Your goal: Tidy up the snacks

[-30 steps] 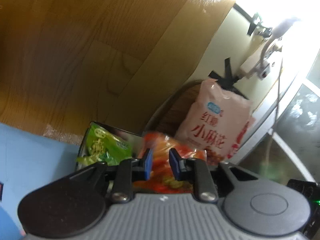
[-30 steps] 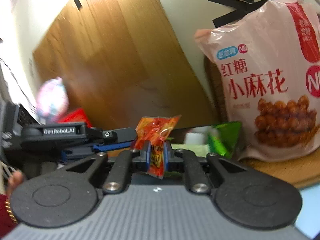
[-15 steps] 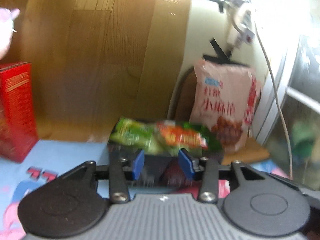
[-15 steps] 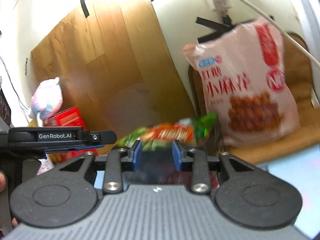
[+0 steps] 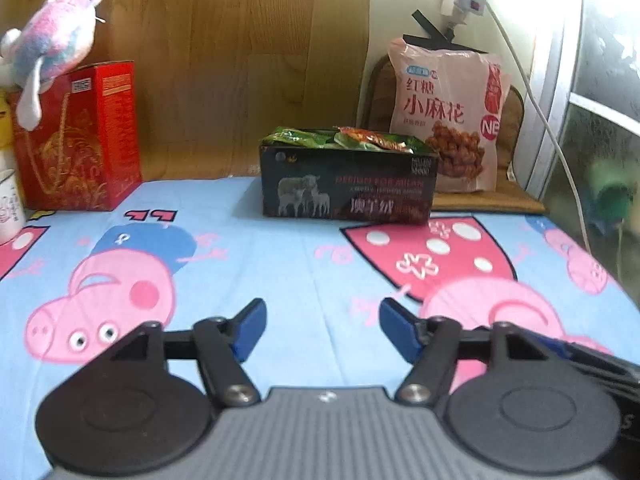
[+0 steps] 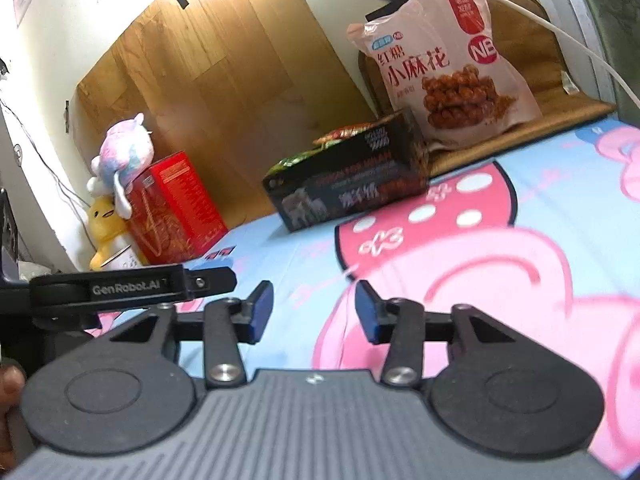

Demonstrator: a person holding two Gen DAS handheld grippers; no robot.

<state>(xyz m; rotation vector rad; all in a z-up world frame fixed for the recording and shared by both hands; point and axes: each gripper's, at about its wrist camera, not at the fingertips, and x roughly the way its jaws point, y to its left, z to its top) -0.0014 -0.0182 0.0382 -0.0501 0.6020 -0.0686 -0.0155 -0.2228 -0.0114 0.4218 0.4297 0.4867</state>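
**Both jaws empty, snacks ahead in the box**

The left gripper (image 5: pixel 322 326) hangs with jaws spread wide and nothing between them; the right gripper (image 6: pixel 314 312) is likewise parted and empty. Beneath both lies the cartoon-pig sheet (image 5: pixel 280 264). Well ahead of the jaws stands the dark box (image 5: pixel 347 190), with small snack packets (image 5: pixel 348 139) heaped at its open top. Those look light, crinkly and slippery, so I'd pinch one by a flat sealed edge rather than its puffed middle. Just behind the box leans the big pink bag (image 5: pixel 448 120): soft, bulky, its contents probably brittle, best taken by the top seam. Far off to the left stands a red carton (image 5: pixel 80 136).
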